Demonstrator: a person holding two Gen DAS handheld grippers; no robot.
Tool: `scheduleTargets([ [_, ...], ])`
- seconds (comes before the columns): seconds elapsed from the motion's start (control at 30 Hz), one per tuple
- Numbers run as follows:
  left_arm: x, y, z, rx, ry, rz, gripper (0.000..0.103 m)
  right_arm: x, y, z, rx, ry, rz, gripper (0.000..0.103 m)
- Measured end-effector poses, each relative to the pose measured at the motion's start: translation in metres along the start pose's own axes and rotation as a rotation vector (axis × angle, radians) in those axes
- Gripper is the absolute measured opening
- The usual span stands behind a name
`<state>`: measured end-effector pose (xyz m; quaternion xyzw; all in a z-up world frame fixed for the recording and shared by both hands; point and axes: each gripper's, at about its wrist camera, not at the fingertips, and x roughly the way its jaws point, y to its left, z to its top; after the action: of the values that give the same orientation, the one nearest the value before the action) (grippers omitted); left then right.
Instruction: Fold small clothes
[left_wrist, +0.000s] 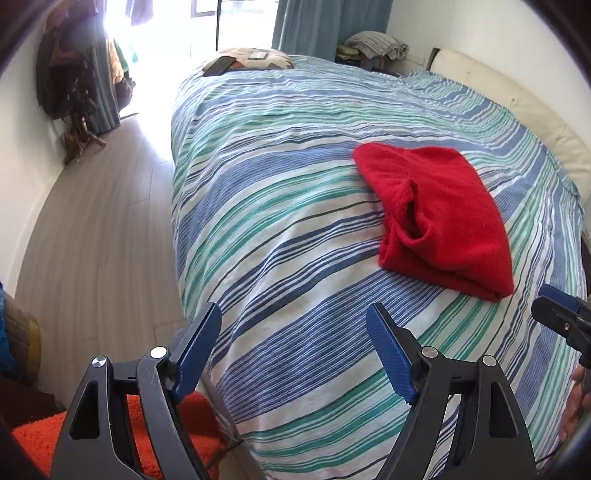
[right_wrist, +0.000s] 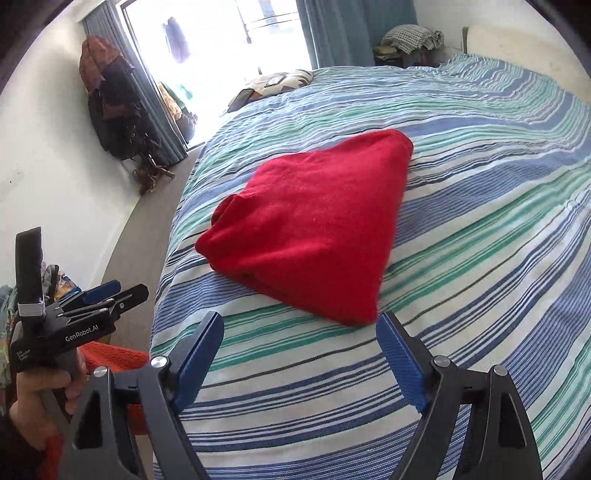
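Both tongs stand apart and empty. The left tongs (left_wrist: 293, 347) hover over the near edge of the bed (left_wrist: 295, 258), nothing between their blue pads (left_wrist: 388, 354); the right tongs (right_wrist: 299, 350) sit just short of the nearest corner of the red garment (right_wrist: 314, 229), not touching it. The garment lies on the striped bedcover as a compact, layered bundle — well in from the bed's edge, with an open pocket of cloth showing on the side facing the left tongs. By this reading the fold is largely made, and what remains is tidying. To do that well, press the loose opening flat rather than lifting the bundle — a pinch on one layer only would likely drag the stack apart. A patterned pillow (left_wrist: 255, 59) lies at the far end.
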<state>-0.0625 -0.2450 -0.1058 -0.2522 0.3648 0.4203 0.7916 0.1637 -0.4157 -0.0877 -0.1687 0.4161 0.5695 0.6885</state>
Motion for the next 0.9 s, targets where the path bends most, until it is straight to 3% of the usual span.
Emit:
scheduleTargets([
  [0.2, 0.002, 0.0, 0.006, -0.015, 0.019, -0.004, 0.082, -0.001, -0.007, 0.002, 0.021, 0.004, -0.008, 0.084],
  [0.27, -0.002, 0.004, 0.022, -0.094, 0.006, -0.118, 0.084, -0.001, -0.018, 0.006, 0.053, 0.001, 0.003, 0.084],
  [0.33, -0.003, 0.004, 0.046, -0.167, -0.01, -0.285, 0.094, 0.002, -0.035, 0.018, 0.115, -0.012, 0.025, 0.084],
  [0.43, 0.023, -0.019, 0.086, -0.141, 0.036, -0.44, 0.096, 0.008, -0.067, 0.05, 0.251, -0.061, 0.085, 0.085],
  [0.47, 0.037, -0.03, 0.097, -0.112, 0.061, -0.446, 0.096, 0.015, -0.077, 0.062, 0.294, -0.066, 0.11, 0.09],
  [0.53, 0.068, -0.051, 0.113, -0.051, 0.083, -0.367, 0.096, 0.038, -0.096, 0.083, 0.373, -0.059, 0.139, 0.091],
  [0.63, 0.117, -0.071, 0.121, -0.002, 0.202, -0.278, 0.096, 0.092, -0.113, 0.098, 0.476, 0.037, 0.195, 0.091],
  [0.7, 0.138, -0.075, 0.115, -0.02, 0.279, -0.306, 0.092, 0.126, -0.109, 0.098, 0.484, 0.096, 0.234, 0.084],
  [0.73, 0.142, -0.078, 0.111, -0.034, 0.295, -0.347, 0.074, 0.135, -0.099, 0.099, 0.441, 0.102, 0.246, 0.065],
  [0.77, 0.145, -0.081, 0.107, -0.044, 0.312, -0.396, 0.035, 0.137, -0.088, 0.102, 0.383, 0.096, 0.219, 0.049],
  [0.8, 0.148, -0.085, 0.105, -0.057, 0.337, -0.425, 0.026, 0.135, -0.078, 0.106, 0.332, 0.087, 0.183, 0.041],
  [0.83, 0.143, -0.089, 0.106, -0.059, 0.319, -0.407, 0.023, 0.128, -0.07, 0.111, 0.295, 0.073, 0.16, 0.035],
  [0.9, 0.125, -0.099, 0.113, -0.029, 0.261, -0.428, 0.02, 0.107, -0.06, 0.123, 0.217, 0.022, 0.145, 0.031],
])
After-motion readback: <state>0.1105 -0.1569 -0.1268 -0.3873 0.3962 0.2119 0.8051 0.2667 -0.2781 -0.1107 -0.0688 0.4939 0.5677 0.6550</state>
